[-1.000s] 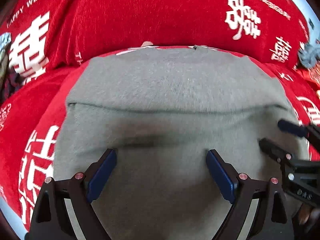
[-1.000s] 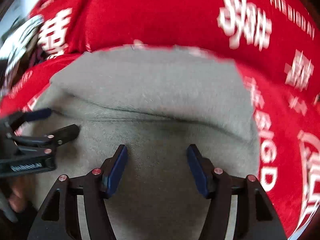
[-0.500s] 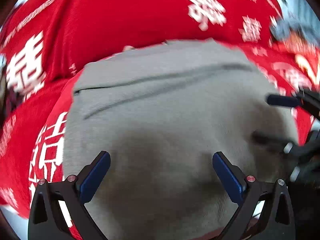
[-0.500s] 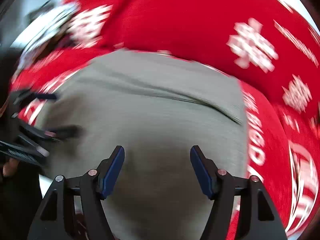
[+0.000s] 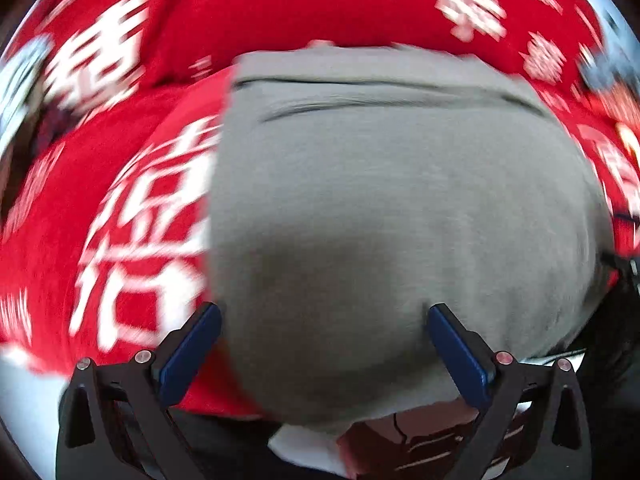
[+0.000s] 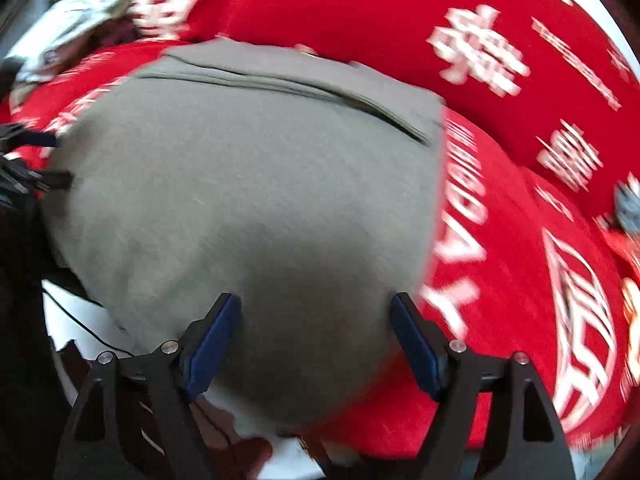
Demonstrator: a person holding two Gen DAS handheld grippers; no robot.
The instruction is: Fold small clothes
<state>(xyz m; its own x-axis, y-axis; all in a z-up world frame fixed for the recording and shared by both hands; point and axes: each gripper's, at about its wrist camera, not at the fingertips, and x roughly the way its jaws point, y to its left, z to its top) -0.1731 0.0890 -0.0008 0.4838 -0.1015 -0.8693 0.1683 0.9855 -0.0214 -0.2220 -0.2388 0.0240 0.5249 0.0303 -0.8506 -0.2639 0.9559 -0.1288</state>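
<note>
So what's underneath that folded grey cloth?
The folded grey knit garment lies on a red fabric cover with white printed characters, which shows around its sides and far edge. Whatever the cover looks like directly beneath the garment is hidden.

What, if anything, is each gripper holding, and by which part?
Nothing is held. The left gripper stands open and the right gripper is opening; the grey garment lies loose beneath them on the red cloth.

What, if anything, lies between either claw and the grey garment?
Nothing visible does. The grey garment lies bare on the red cloth, right below the open left claw and the opening right claw.
</note>
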